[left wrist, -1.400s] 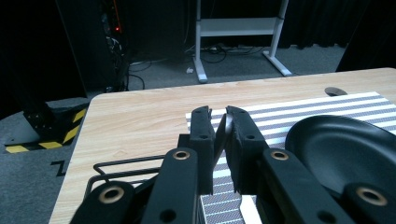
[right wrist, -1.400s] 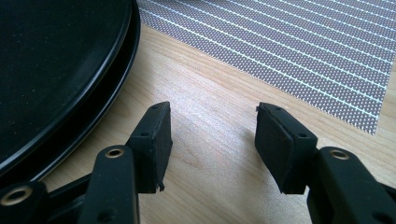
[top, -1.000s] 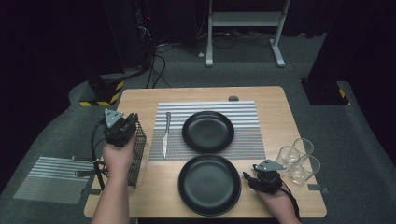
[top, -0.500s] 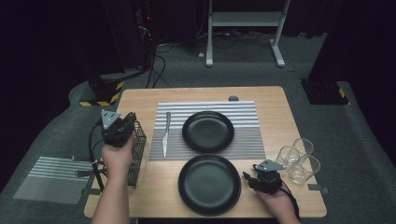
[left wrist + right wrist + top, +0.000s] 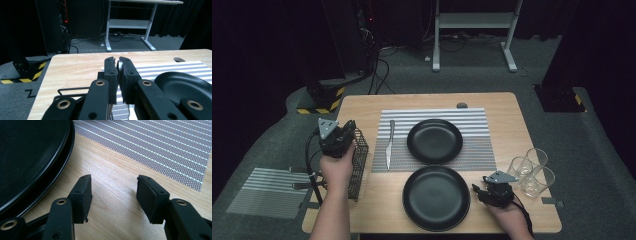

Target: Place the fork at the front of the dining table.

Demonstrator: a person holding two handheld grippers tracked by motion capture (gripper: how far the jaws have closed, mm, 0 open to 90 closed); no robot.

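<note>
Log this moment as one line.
left gripper: shut on thin metal utensil, over basket | right gripper: open, empty, beside near plate

Black plates (image 5: 435, 197); grey-white striped mat (image 5: 472, 150); black wire basket (image 5: 357, 162); light wood table (image 5: 362, 107).

We note even overhead light on the table (image 5: 362, 107), a dark surround beyond the left gripper (image 5: 343, 136), soft shadows beneath the right gripper (image 5: 112, 192), and mild blur on near jaws.
</note>
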